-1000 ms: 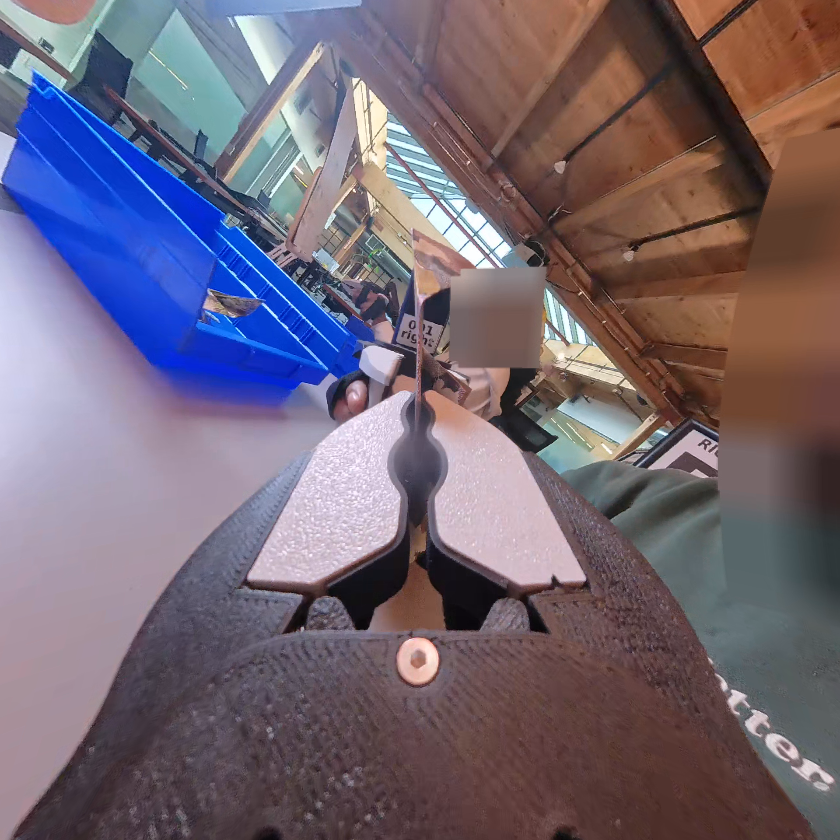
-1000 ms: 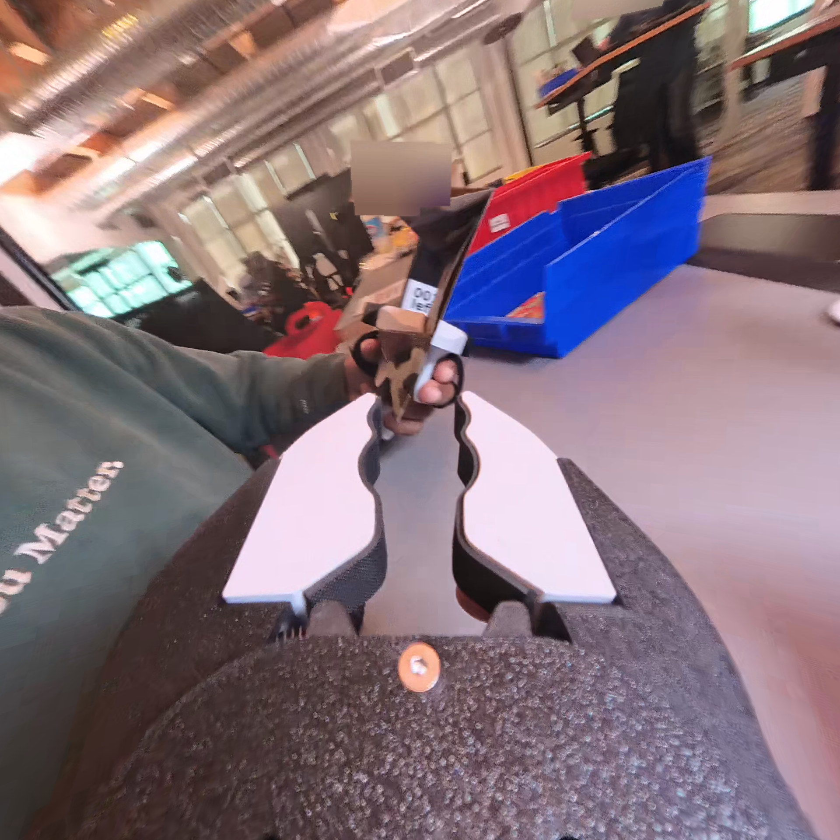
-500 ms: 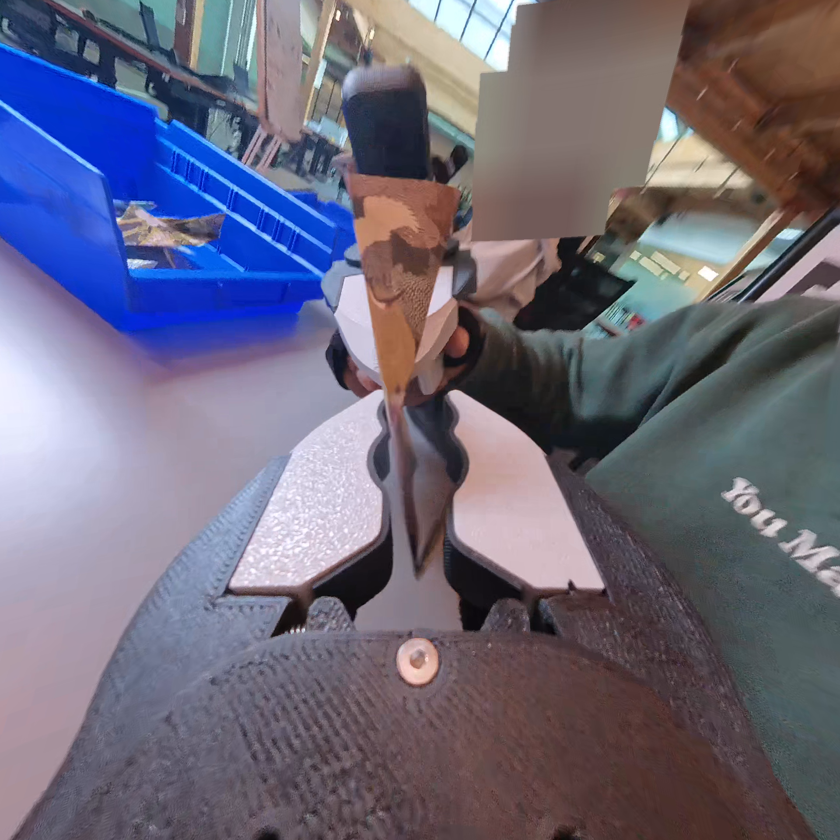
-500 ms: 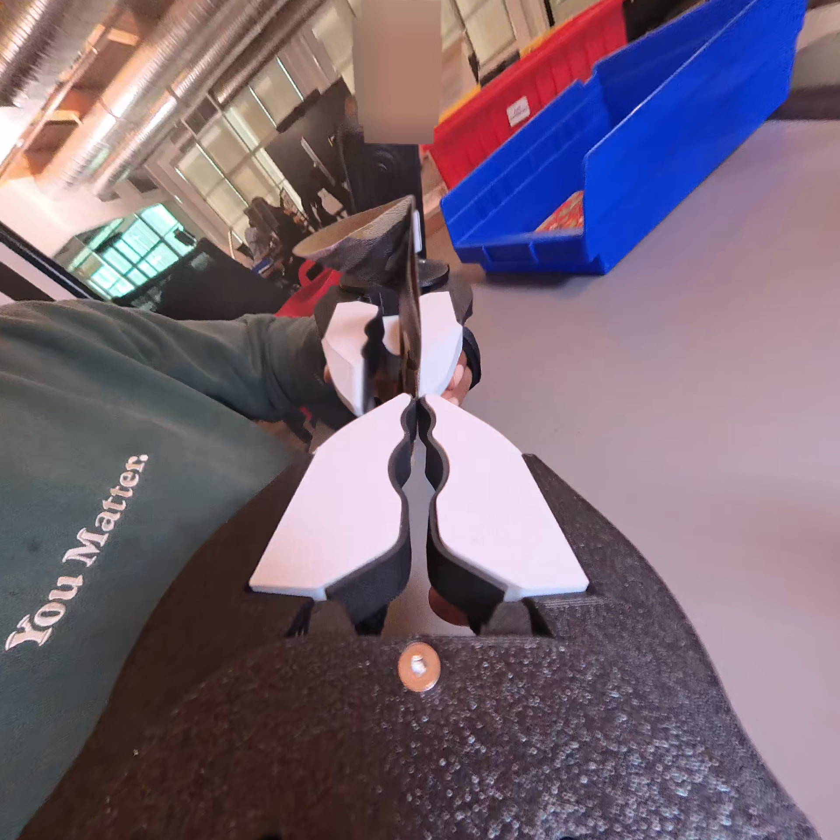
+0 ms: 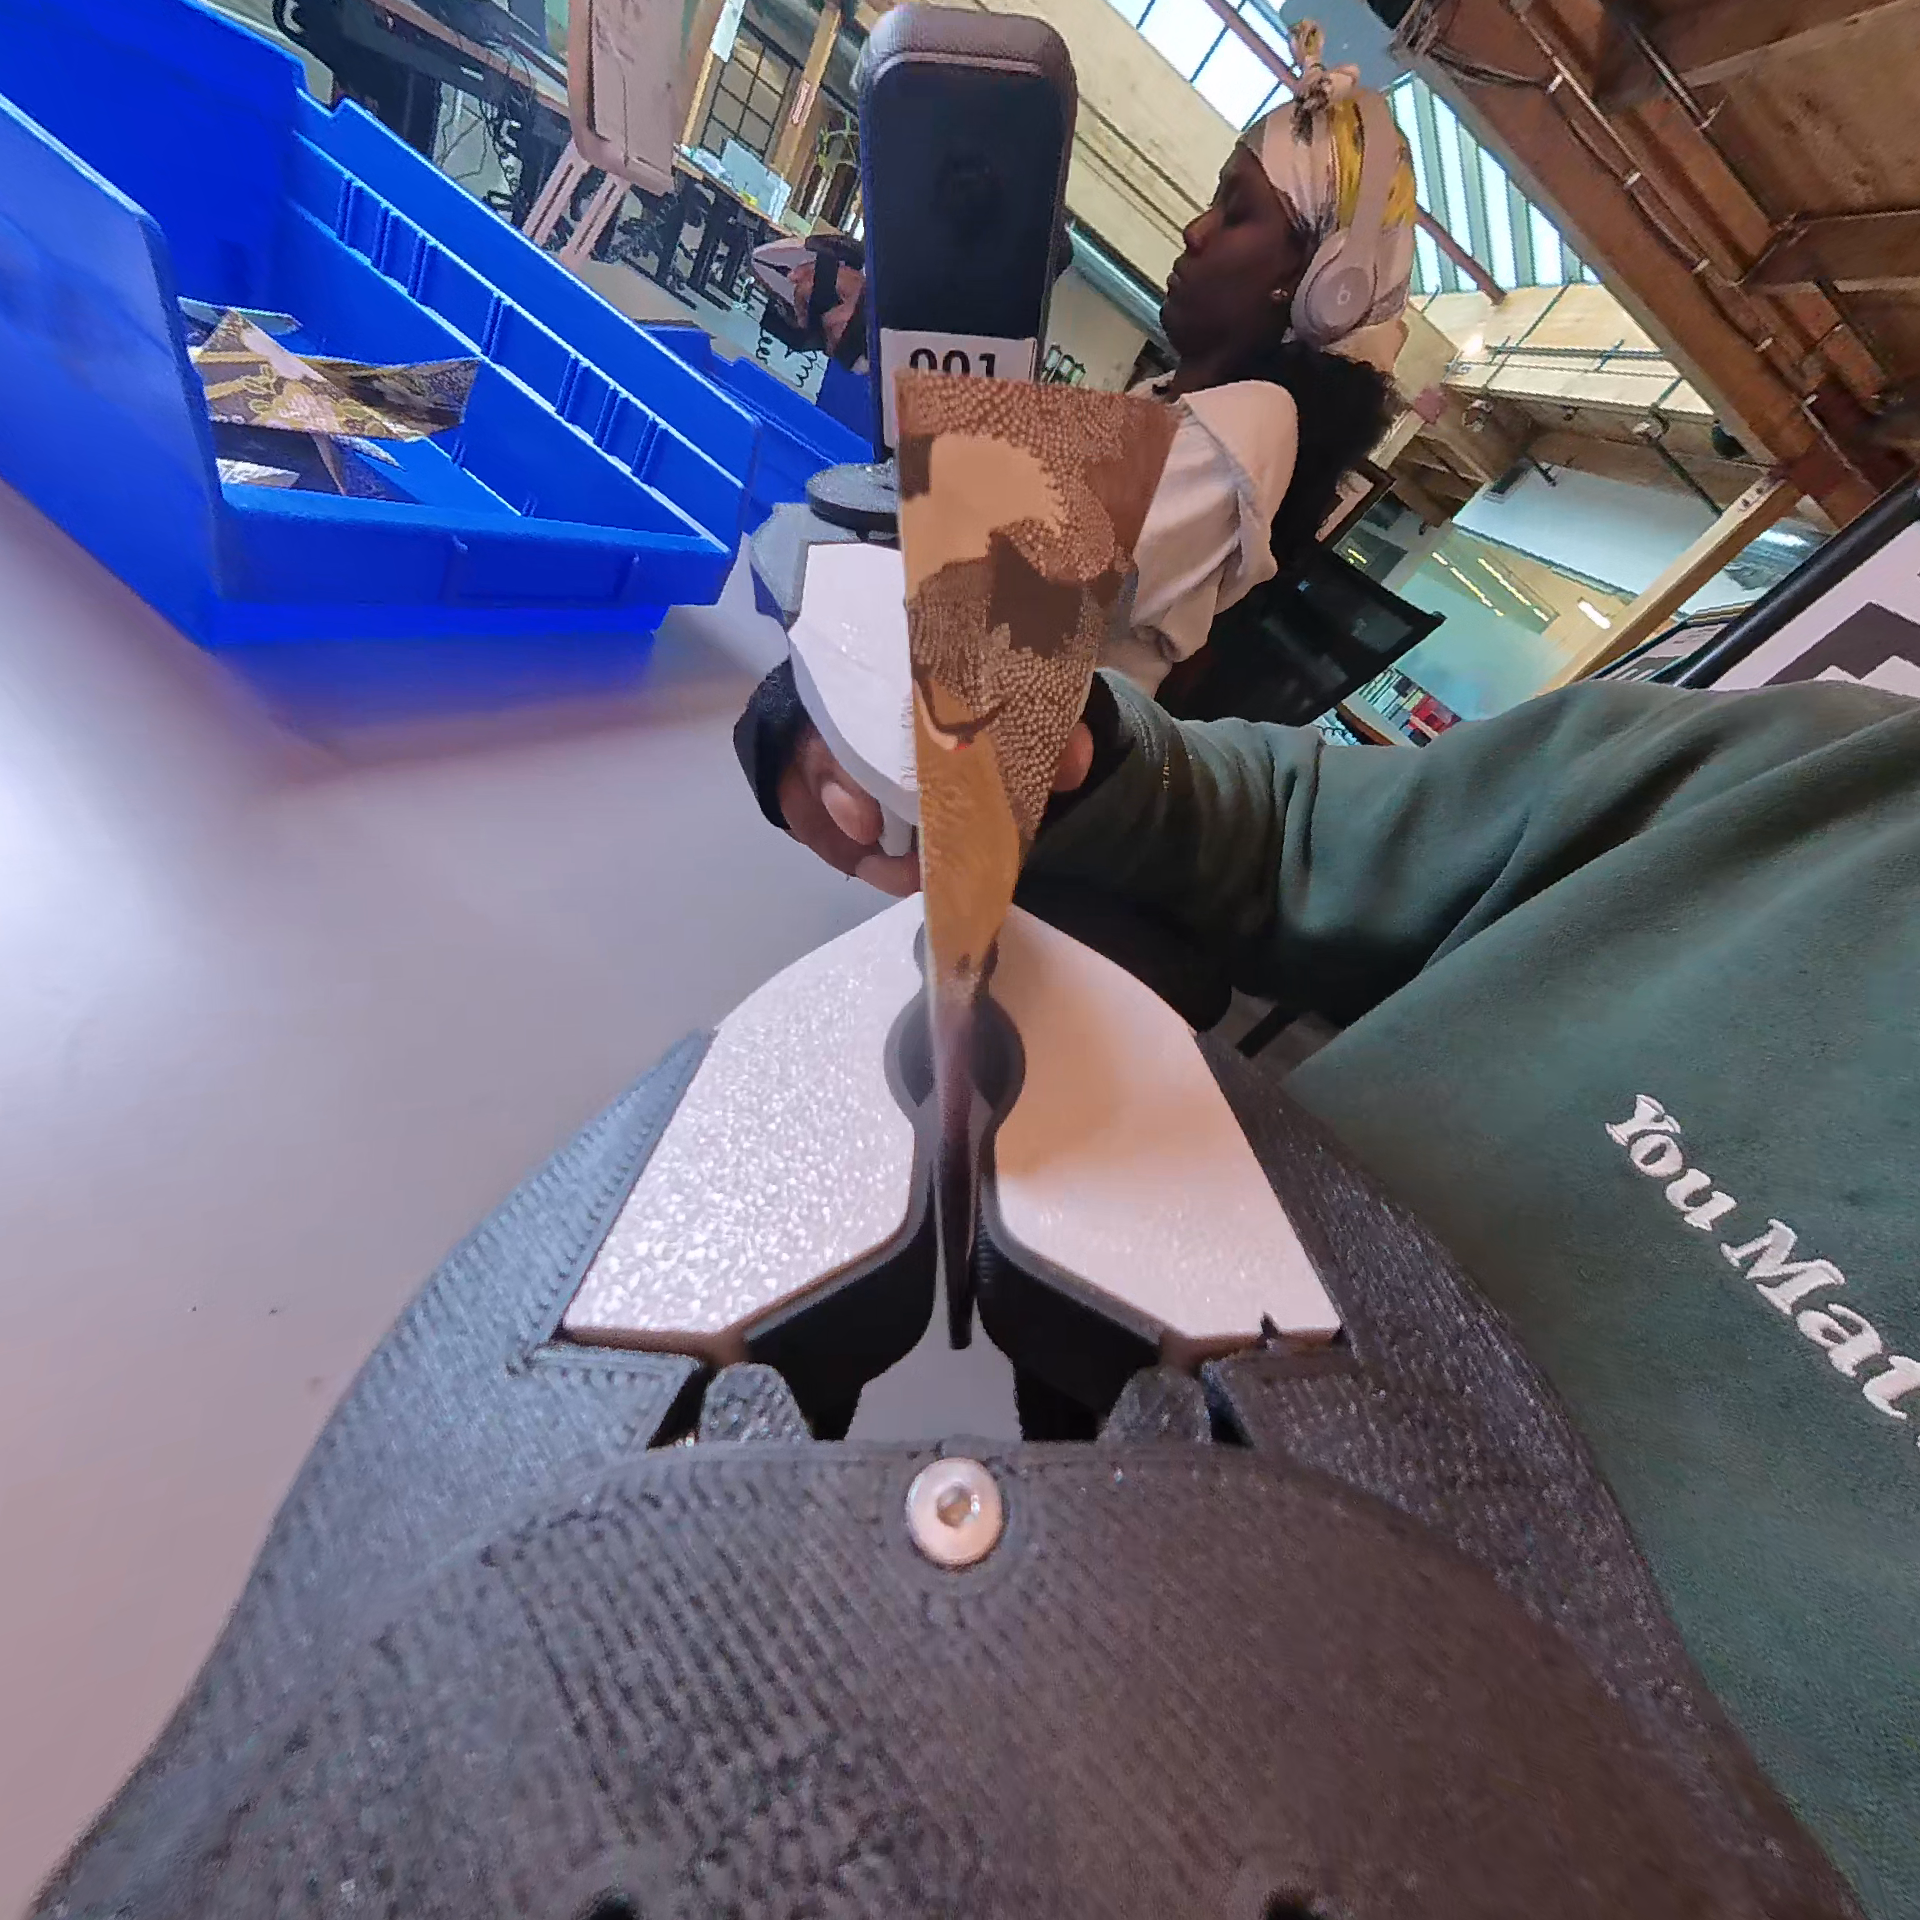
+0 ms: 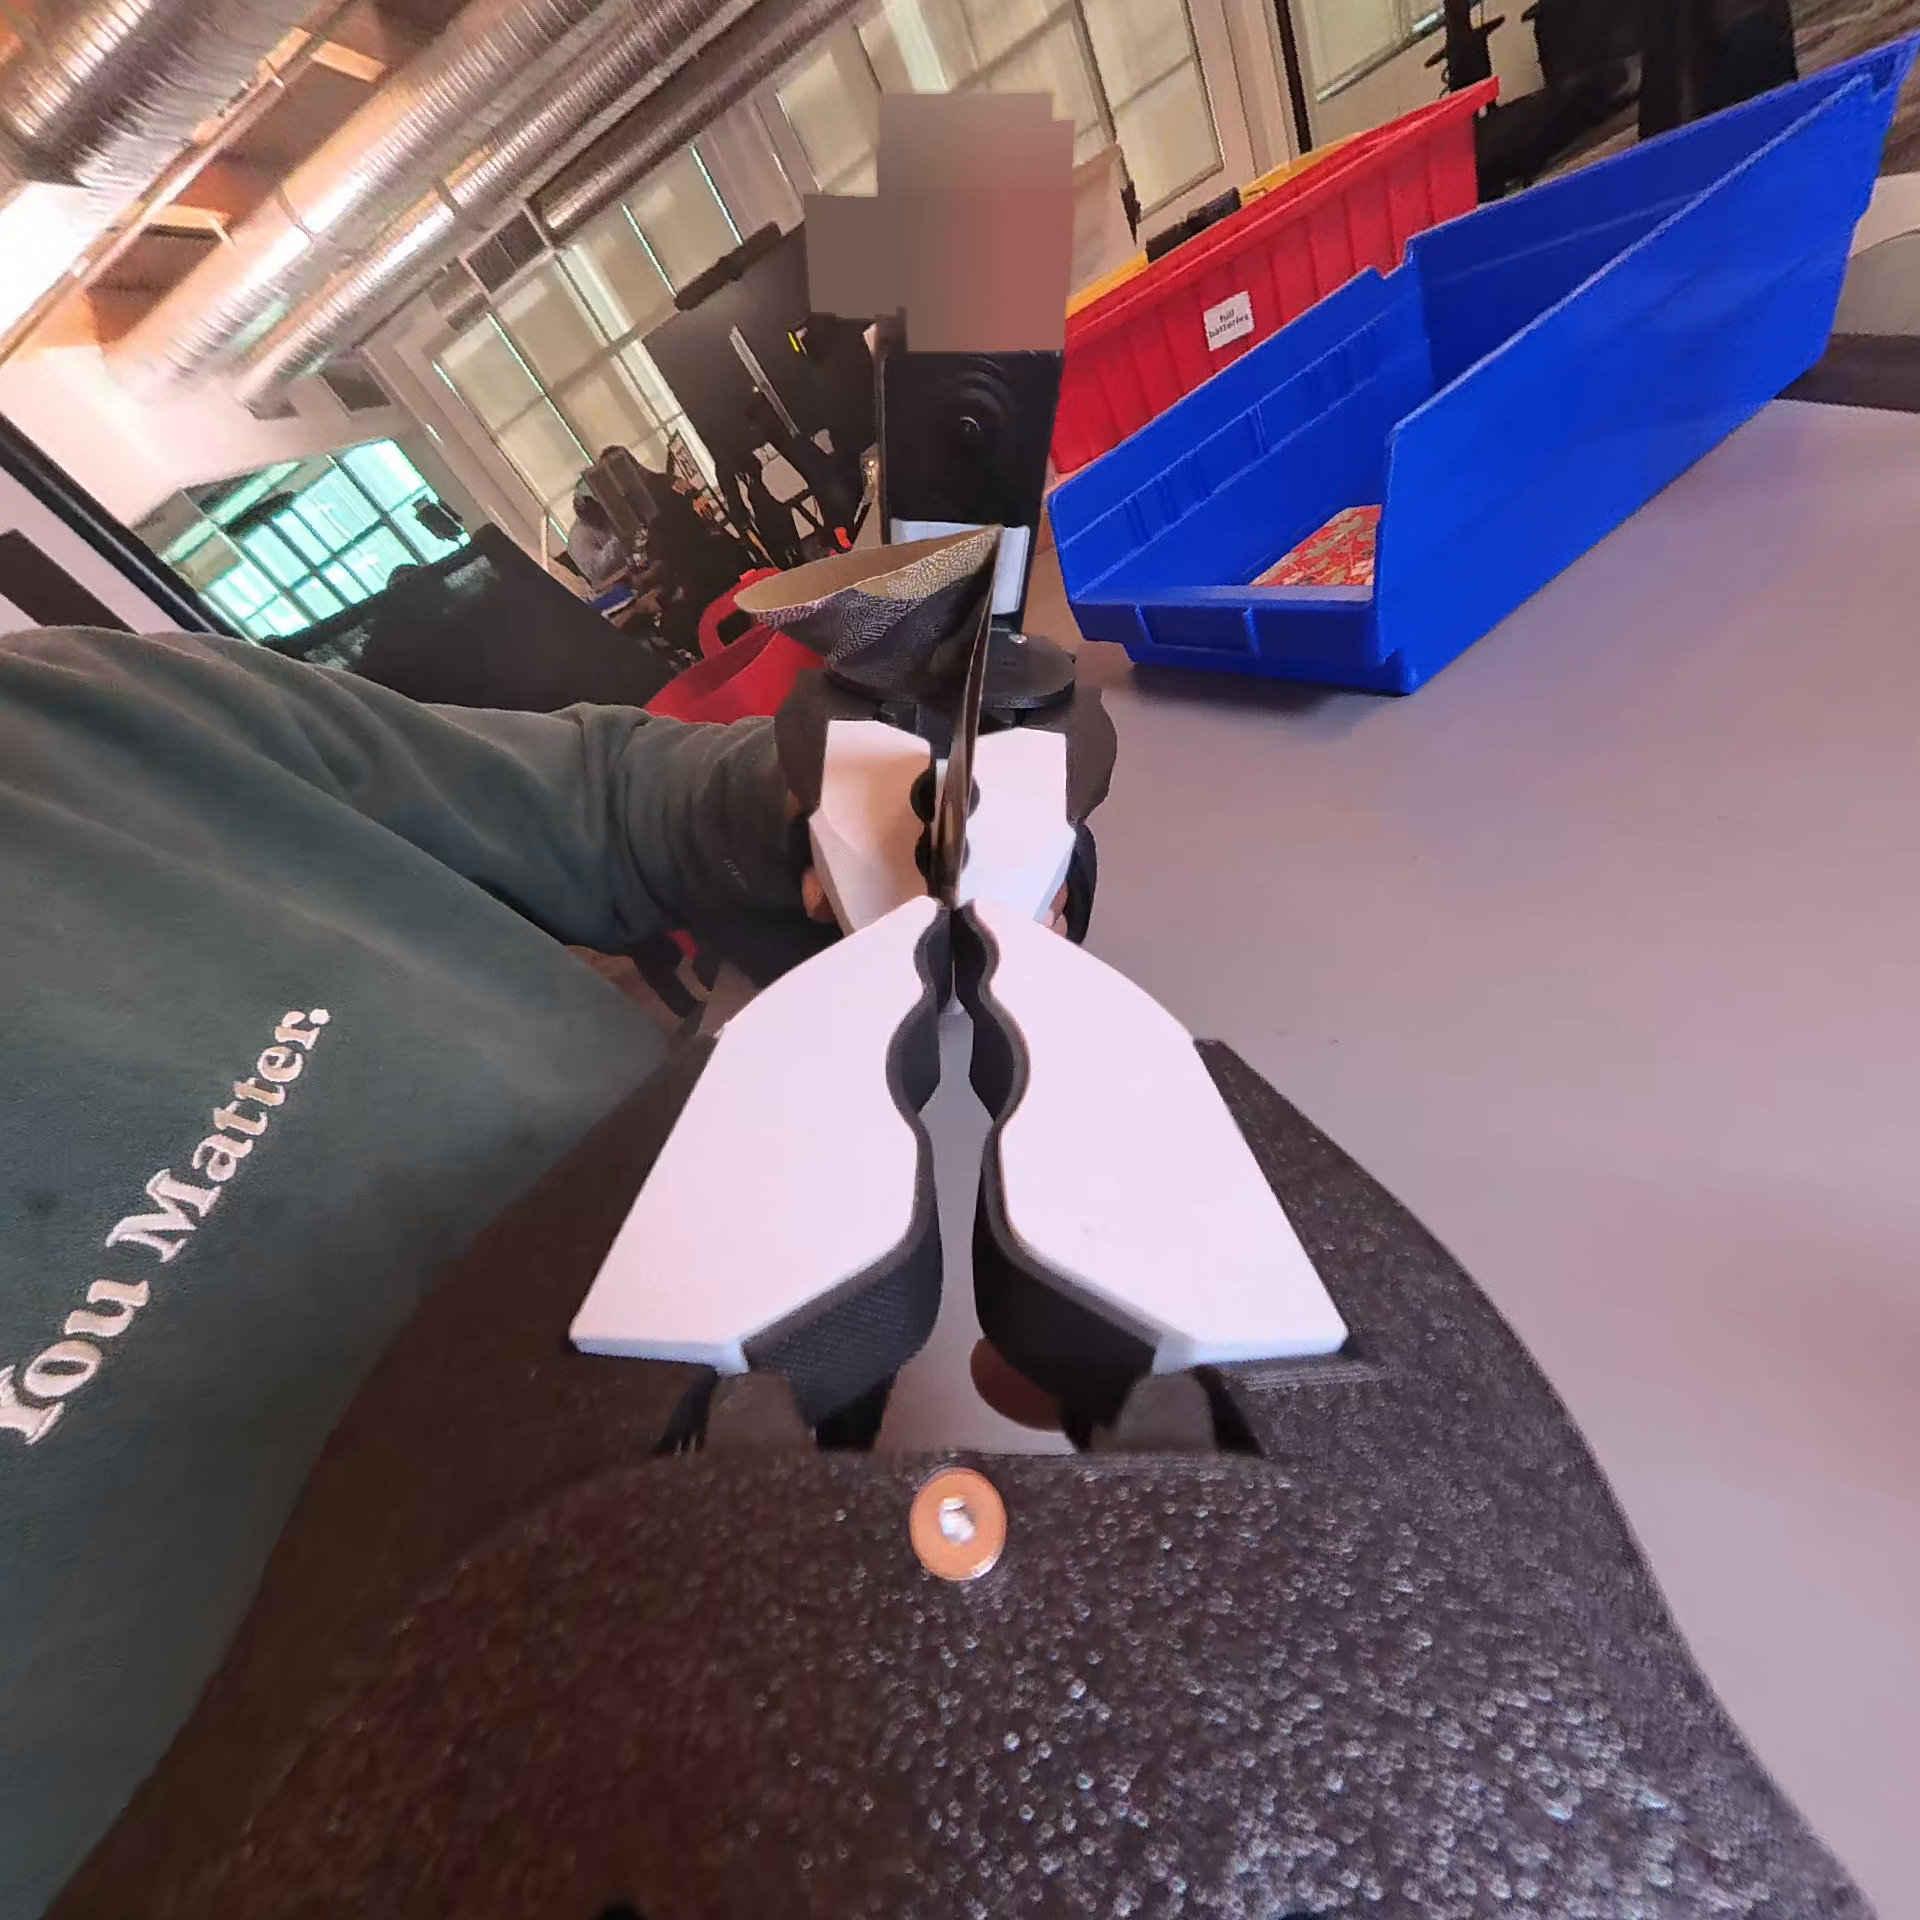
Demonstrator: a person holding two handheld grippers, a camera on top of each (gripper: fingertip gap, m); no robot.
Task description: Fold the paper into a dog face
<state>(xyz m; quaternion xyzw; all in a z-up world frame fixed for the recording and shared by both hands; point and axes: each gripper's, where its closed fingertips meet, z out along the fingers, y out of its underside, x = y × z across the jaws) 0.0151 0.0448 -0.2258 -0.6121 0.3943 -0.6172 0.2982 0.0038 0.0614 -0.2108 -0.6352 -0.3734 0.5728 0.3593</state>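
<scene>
Green sleeve (image 5: 1351, 831) (white lettering).

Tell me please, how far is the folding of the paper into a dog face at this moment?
Done: the patterned paper is already folded to a narrow, pointed shape, off the table. In hand: the left gripper is shut on its lower tip, and the right gripper pinches the paper's edge too. Left: no ears or face shape show yet, so further folds remain. How many folds are made, I cannot tell.

Your right gripper (image 6: 953, 914) pinches the folded paper (image 6: 940, 644) at its lower edge; your left gripper (image 6: 951, 821) grips it just beyond, above the grey worktop (image 6: 1455, 987).
</scene>
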